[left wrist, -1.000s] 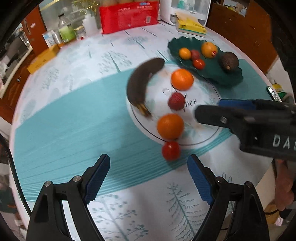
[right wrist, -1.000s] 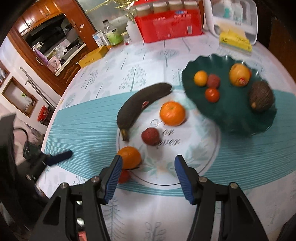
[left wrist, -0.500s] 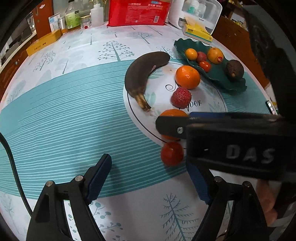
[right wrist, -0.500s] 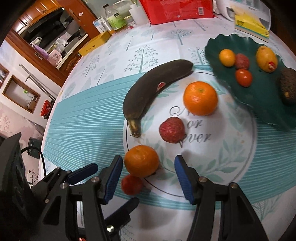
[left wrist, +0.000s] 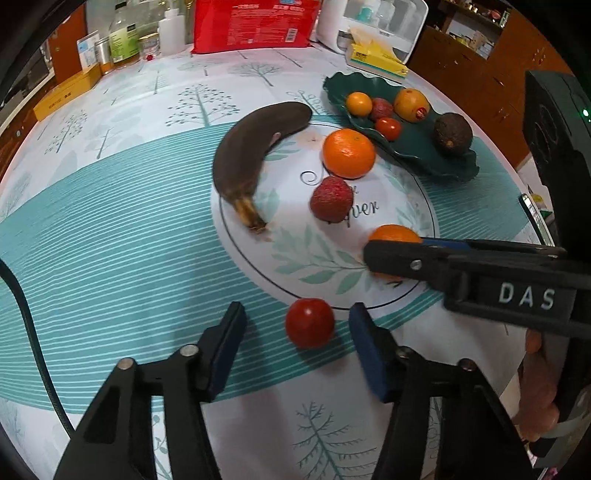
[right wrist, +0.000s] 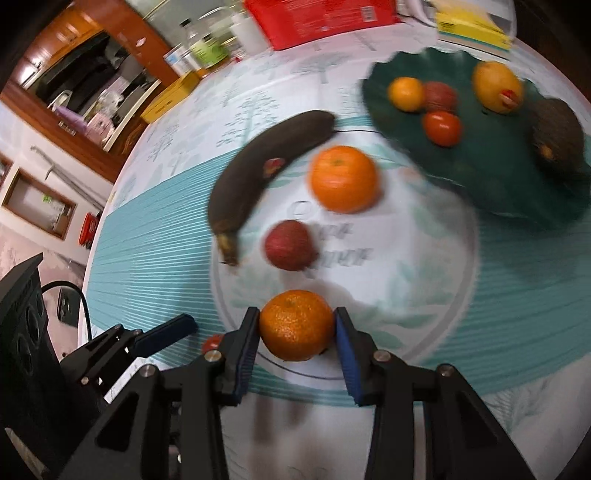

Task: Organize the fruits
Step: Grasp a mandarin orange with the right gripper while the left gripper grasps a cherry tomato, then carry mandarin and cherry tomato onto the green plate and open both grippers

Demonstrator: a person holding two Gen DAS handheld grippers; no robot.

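My right gripper is shut on a small orange at the near edge of the printed circle on the tablecloth; the orange also shows in the left wrist view, behind the right gripper's arm. My left gripper is open, its pads on either side of a red tomato on the cloth. A dark banana, a larger orange and a lychee lie inside the circle. A dark green dish at the back right holds several fruits, among them an avocado.
A red package, bottles, a yellow box and a tissue box stand along the far edge of the round table. A black cable runs at the left. A phone lies at the right edge.
My right gripper moved forward and closed on the near orange. My left gripper advanced so its pads now flank the tomato.
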